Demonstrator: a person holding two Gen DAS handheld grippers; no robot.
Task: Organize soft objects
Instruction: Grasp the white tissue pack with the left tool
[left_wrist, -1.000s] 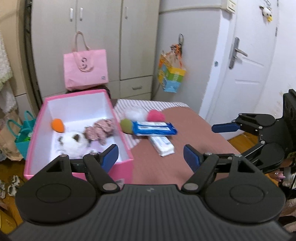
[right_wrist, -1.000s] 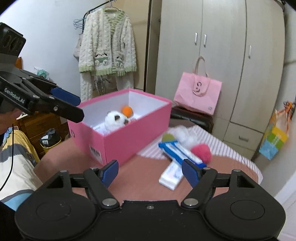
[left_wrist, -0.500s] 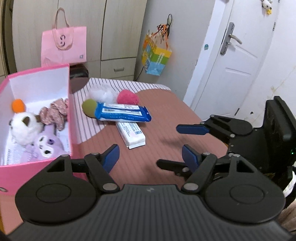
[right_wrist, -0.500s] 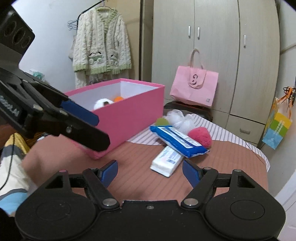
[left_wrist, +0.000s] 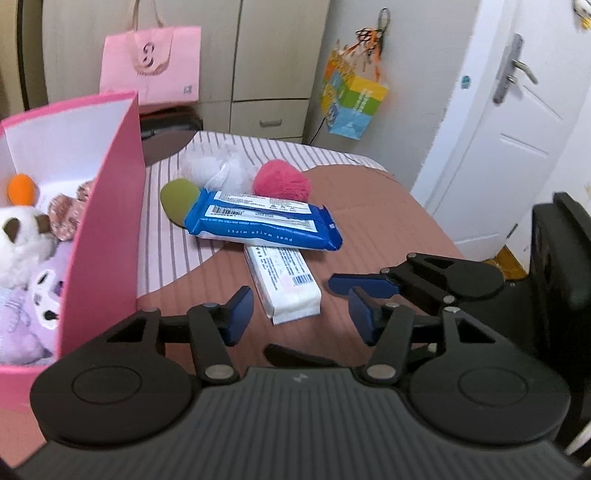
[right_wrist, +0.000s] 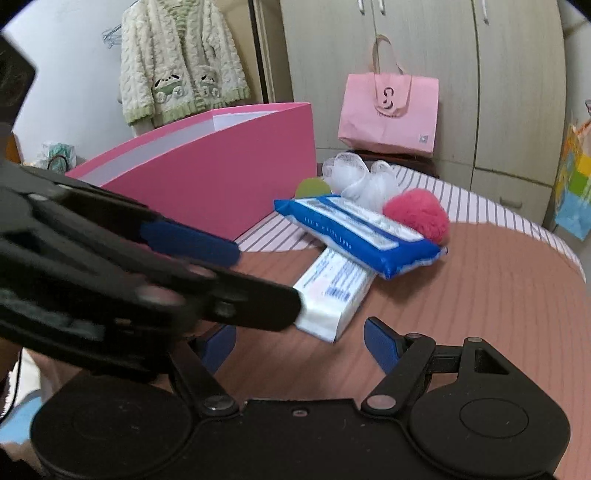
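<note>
With both the left gripper (left_wrist: 300, 314), its jaws just narrowed around nothing, and the wide-open, empty right gripper (right_wrist: 300, 343) crowding the white rectangular tissue pack (left_wrist: 282, 284) pinned under the blue wipes packet (left_wrist: 262, 221) beside the pink cardboard box (left_wrist: 107, 206), they may collide or drag the stack.

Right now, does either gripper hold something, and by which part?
Nothing is held. The left gripper has just been closing, with nothing between its fingers; it is near the white tissue pack. The right gripper is open and empty.
</note>
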